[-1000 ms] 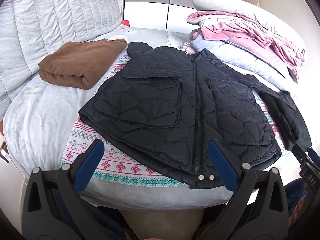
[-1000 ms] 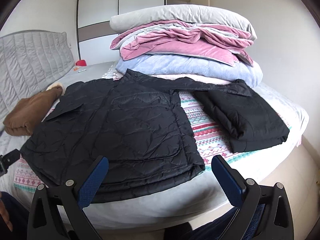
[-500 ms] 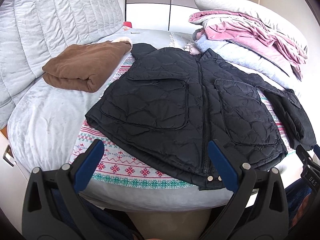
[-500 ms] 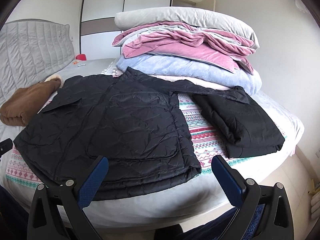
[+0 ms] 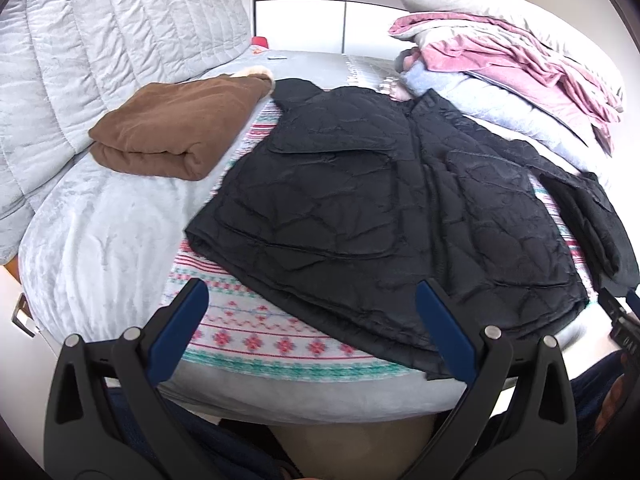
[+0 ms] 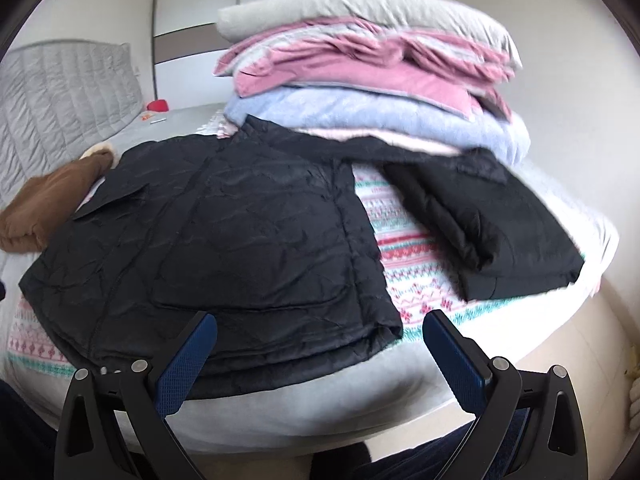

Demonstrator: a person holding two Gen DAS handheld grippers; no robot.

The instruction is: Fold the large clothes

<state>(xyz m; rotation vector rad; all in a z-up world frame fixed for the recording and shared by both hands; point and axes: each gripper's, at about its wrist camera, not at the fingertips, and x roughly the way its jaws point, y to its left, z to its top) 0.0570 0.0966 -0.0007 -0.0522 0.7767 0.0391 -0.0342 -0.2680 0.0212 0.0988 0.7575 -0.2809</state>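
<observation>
A black quilted jacket (image 5: pixel 380 208) lies front up on a patterned blanket (image 5: pixel 260 336) on the bed, its left sleeve folded in over the body. Its right sleeve (image 6: pixel 480 216) stretches out to the right. My left gripper (image 5: pixel 312 328) is open and empty, just in front of the jacket's hem. My right gripper (image 6: pixel 320 352) is open and empty, over the hem's right corner (image 6: pixel 384 332). Neither touches the jacket.
A folded brown garment (image 5: pixel 176 128) lies left of the jacket. A tall stack of pink, blue and grey bedding (image 6: pixel 372 80) sits behind it. A grey quilted headboard (image 5: pixel 100 48) is at the left. The bed's front edge (image 5: pixel 300 396) is right below the grippers.
Both grippers have moved right along the bed's front edge and slightly closer to the jacket. The jacket has not moved. Both stay open.
</observation>
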